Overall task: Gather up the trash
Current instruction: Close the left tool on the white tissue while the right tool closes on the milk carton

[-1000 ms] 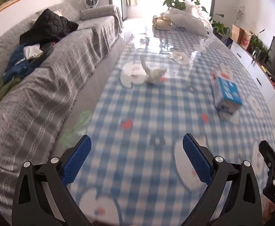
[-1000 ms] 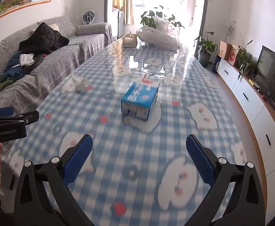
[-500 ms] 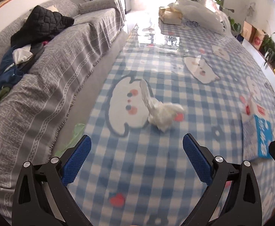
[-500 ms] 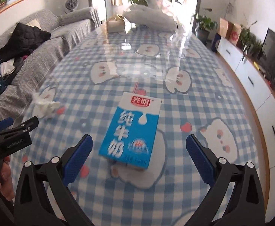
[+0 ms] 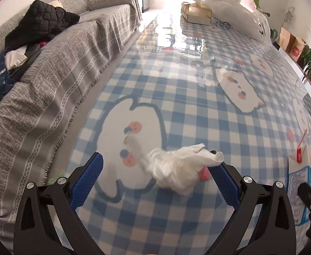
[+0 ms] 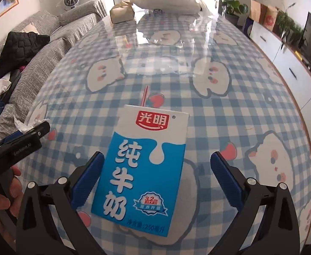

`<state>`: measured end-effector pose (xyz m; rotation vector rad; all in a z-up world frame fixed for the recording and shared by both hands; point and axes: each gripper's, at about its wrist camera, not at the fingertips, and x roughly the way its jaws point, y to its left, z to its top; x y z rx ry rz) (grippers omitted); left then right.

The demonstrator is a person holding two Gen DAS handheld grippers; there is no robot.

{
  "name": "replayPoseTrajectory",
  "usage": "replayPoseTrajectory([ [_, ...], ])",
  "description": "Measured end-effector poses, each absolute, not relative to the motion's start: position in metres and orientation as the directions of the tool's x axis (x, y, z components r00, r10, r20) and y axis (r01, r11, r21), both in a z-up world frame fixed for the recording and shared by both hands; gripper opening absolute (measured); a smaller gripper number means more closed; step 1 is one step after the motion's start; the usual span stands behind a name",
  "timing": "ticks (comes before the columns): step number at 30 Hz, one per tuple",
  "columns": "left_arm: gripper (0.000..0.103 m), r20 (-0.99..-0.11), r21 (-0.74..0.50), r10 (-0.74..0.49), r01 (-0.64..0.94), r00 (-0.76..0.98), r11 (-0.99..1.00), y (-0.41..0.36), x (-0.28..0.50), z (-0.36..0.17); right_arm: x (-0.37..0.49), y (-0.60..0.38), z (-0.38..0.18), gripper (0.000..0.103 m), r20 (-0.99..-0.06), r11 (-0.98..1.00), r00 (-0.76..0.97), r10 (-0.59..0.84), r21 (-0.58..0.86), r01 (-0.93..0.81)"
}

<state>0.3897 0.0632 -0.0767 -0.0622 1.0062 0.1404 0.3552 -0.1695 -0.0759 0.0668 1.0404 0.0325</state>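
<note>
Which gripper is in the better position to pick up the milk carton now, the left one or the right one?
Right. The right gripper is open with the milk carton lying between its fingers. The left gripper is open around the crumpled tissue, with the carton off to its right.

White crumpled tissue (image 5: 176, 170), blue-and-white milk carton (image 6: 142, 170), blue-white checked tablecloth (image 6: 230, 123), grey sofa (image 5: 49, 80)

Strong daylight pours in from the blown-out windows at the far end of the room, and both views are bright. It throws white glare across the far half of the glossy worktop (image 5: 176, 40), washing out the check pattern there. The crumpled tissue (image 5: 176, 170) is smeared by motion blur. Fisheye distortion bows the worktop's edges, and black vignetting fills the corners.
</note>
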Motion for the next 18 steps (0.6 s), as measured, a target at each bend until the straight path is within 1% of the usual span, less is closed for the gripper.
replayPoseTrajectory([
  [4, 0.093, -0.847, 0.026, 0.099, -0.147, 0.523, 0.989, 0.057, 0.394, -0.083, 0.356, -0.168, -0.078, 0.095, -0.857, 0.996, 0.509, 0.075, 0.087, -0.001],
  [5, 0.088, -0.846, 0.033, 0.104, -0.144, 0.522, 0.989, 0.055, 0.394, -0.083, 0.356, -0.167, -0.078, 0.095, -0.858, 0.996, 0.508, 0.079, 0.091, -0.001],
  [6, 0.086, -0.846, 0.03, 0.099, -0.138, 0.524, 0.99, 0.052, 0.393, -0.083, 0.356, -0.166, -0.079, 0.095, -0.859, 0.996, 0.505, 0.083, 0.094, -0.003],
  [8, 0.078, -0.845, 0.021, 0.094, -0.143, 0.526, 0.99, 0.053, 0.392, -0.082, 0.357, -0.164, -0.08, 0.095, -0.86, 0.996, 0.503, 0.084, 0.093, -0.006],
  [9, 0.076, -0.845, 0.02, 0.098, -0.153, 0.525, 0.988, 0.055, 0.391, -0.082, 0.357, -0.164, -0.08, 0.095, -0.859, 0.996, 0.504, 0.083, 0.092, -0.007],
  [11, 0.066, -0.844, 0.017, 0.105, -0.169, 0.526, 0.985, 0.059, 0.389, -0.08, 0.358, -0.162, -0.078, 0.092, -0.858, 0.996, 0.507, 0.08, 0.088, -0.008],
  [12, 0.064, -0.843, 0.018, 0.109, -0.174, 0.527, 0.985, 0.06, 0.388, -0.08, 0.358, -0.162, -0.078, 0.092, -0.859, 0.996, 0.505, 0.081, 0.089, -0.008],
  [14, 0.054, -0.843, 0.023, 0.114, -0.175, 0.526, 0.984, 0.061, 0.387, -0.078, 0.359, -0.162, -0.078, 0.089, -0.862, 0.995, 0.5, 0.084, 0.095, -0.004],
  [15, 0.051, -0.843, 0.023, 0.112, -0.172, 0.526, 0.985, 0.061, 0.386, -0.078, 0.36, -0.162, -0.079, 0.088, -0.863, 0.995, 0.497, 0.088, 0.1, -0.004],
  [16, 0.045, -0.843, 0.027, 0.111, -0.165, 0.526, 0.986, 0.059, 0.385, -0.077, 0.36, -0.163, -0.08, 0.087, -0.864, 0.995, 0.495, 0.089, 0.099, -0.005],
  [17, 0.039, -0.843, 0.031, 0.11, -0.158, 0.526, 0.987, 0.058, 0.385, -0.077, 0.36, -0.162, -0.081, 0.084, -0.866, 0.995, 0.491, 0.093, 0.102, -0.008],
  [18, 0.036, -0.843, 0.034, 0.109, -0.15, 0.527, 0.988, 0.057, 0.384, -0.076, 0.361, -0.161, -0.082, 0.08, -0.867, 0.994, 0.489, 0.097, 0.104, -0.011],
])
